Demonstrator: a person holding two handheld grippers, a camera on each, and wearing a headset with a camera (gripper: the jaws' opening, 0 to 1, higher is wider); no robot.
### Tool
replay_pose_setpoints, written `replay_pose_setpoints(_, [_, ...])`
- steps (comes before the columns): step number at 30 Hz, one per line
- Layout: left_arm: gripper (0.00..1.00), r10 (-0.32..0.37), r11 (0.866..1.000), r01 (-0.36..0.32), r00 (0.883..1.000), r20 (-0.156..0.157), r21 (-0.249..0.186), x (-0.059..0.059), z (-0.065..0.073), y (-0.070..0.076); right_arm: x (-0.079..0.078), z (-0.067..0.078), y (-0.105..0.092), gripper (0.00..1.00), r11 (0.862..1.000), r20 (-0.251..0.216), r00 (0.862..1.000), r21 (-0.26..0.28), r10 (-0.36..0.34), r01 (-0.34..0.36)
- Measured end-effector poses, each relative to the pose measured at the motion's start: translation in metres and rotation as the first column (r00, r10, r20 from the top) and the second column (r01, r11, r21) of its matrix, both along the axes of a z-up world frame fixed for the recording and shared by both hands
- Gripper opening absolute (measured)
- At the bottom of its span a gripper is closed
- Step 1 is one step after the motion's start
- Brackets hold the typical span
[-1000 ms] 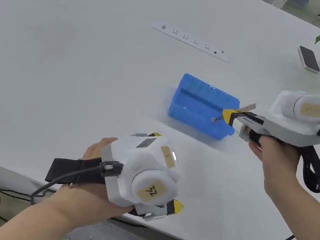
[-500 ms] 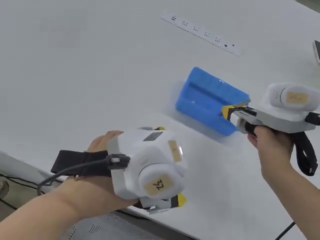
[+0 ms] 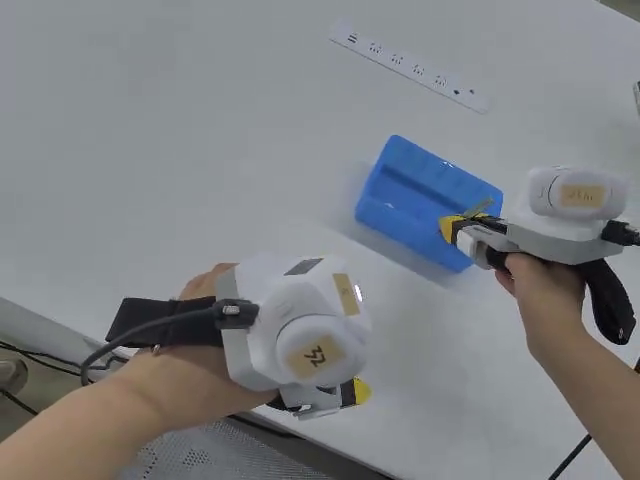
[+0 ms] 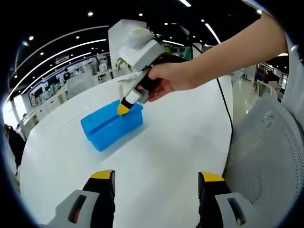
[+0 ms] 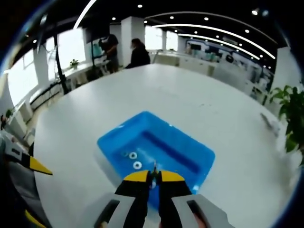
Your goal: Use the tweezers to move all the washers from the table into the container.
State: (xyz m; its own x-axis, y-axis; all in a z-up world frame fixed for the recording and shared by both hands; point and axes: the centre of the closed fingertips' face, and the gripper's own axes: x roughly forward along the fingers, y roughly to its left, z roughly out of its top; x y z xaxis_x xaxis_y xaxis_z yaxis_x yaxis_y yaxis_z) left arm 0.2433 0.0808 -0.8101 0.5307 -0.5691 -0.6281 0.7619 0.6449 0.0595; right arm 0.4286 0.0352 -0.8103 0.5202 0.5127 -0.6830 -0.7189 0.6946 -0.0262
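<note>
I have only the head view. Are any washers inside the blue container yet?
Observer: Yes. The right gripper view shows two washers lying side by side on the floor of the container.
Operator: Is the left tool carrying anything?
Observer: No. In the left gripper view the left tool is open, with nothing between its jaws.
Operator: Where is the tweezers' tip?
Observer: In the right gripper view the tweezers stick out of the shut right tool. Their tip is over the container, just short of the nearer washer. I cannot tell whether it holds a washer.
</note>
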Motion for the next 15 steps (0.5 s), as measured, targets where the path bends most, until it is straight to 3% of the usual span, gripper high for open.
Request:
replay_pose_setpoints(3, [0.69,0.016,1.0,-0.016,1.0,0.002,-0.014,0.003,0.003,0.002,0.001,0.01,-0.004,0.03,1.0,0.028,1.0,0.02,-0.006,0.005])
replay_pose_setpoints(6, [0.64,0.032,0.998,-0.032,0.999,0.005,-0.054,0.005,0.011,0.003,-0.001,0.032,-0.006,0.03,0.993,0.048,0.998,0.11,-0.048,0.042])
replay_pose_setpoints(8, [0.61,0.036,0.998,-0.034,0.999,0.026,-0.046,0.007,0.016,0.004,-0.008,0.043,-0.006,0.03,0.986,0.048,0.997,0.161,-0.062,0.054])
replay_pose_setpoints(12, [0.51,0.008,1.0,-0.006,0.998,0.055,-0.024,0.008,0.03,0.005,-0.039,0.065,-0.004,0.03,0.983,0.088,0.996,0.181,-0.032,0.015])
replay_pose_setpoints(15, [0.46,0.002,0.999,0.003,0.994,0.106,-0.044,0.014,0.053,0.007,-0.065,0.076,0.002,0.03,0.98,0.097,0.995,0.198,0.017,-0.036])
